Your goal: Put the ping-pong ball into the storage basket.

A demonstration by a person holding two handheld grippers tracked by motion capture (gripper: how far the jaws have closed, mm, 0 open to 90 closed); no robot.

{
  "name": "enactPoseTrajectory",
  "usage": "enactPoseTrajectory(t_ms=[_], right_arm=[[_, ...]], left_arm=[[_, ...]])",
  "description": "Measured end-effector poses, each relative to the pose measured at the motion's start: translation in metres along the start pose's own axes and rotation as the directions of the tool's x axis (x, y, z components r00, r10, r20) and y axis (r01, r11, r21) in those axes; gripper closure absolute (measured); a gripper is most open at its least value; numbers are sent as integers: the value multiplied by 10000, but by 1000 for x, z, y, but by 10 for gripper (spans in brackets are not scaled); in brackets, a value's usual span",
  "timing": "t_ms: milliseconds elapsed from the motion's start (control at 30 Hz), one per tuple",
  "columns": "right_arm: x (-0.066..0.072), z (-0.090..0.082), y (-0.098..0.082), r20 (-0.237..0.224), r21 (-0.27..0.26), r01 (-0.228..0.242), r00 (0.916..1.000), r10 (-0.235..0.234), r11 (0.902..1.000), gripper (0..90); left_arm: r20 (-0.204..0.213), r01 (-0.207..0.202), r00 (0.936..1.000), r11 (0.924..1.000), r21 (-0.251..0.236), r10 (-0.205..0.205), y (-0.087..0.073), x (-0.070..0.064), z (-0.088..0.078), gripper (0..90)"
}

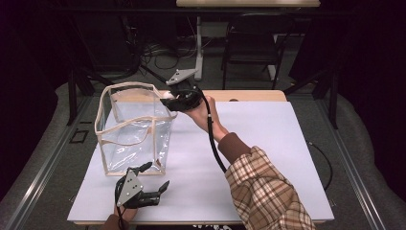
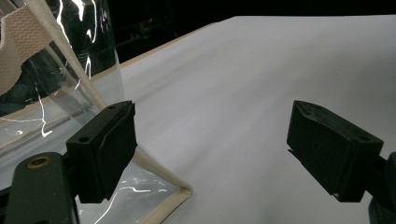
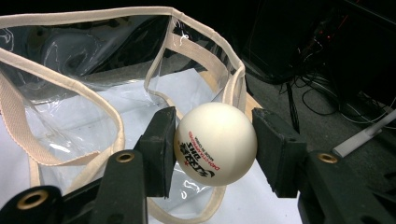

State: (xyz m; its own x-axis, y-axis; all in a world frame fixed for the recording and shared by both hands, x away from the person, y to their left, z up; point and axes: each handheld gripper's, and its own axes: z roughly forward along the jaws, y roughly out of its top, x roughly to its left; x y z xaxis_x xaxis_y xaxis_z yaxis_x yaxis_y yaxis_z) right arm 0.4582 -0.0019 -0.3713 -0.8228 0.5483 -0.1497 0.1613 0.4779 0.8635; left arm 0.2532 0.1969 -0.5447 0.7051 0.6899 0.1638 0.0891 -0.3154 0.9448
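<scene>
While the right gripper [image 3: 215, 144] clamped one white ball [image 3: 215, 143] over one clear bag [image 1: 134, 127], the left gripper [image 2: 212, 154] stood wide, holding nothing.

Bag [image 1: 134, 132]: stood left of centre on table [image 1: 268, 143]. Ball [image 1: 167, 95]: above its upper-right rim. Chair [image 1: 251, 45]: behind, upper centre.

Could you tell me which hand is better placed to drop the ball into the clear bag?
Right. The right claw already grips the white ball at the clear bag's rim; the left claw stands open and holds nothing.
</scene>
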Motion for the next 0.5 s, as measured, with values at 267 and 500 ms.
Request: enactPoseTrajectory(t_ms=[267,500], right_arm=[[2,4,4,-41,83,66,10000,-65,9999,510],[4,6,5,-14,214,188,9998,-188,9996,510]], left_arm=[[-23,24,10000,10000,-17,-24,0,0,-1,159],[-26,20,10000,10000,-7,-20,0,0,-1,159]])
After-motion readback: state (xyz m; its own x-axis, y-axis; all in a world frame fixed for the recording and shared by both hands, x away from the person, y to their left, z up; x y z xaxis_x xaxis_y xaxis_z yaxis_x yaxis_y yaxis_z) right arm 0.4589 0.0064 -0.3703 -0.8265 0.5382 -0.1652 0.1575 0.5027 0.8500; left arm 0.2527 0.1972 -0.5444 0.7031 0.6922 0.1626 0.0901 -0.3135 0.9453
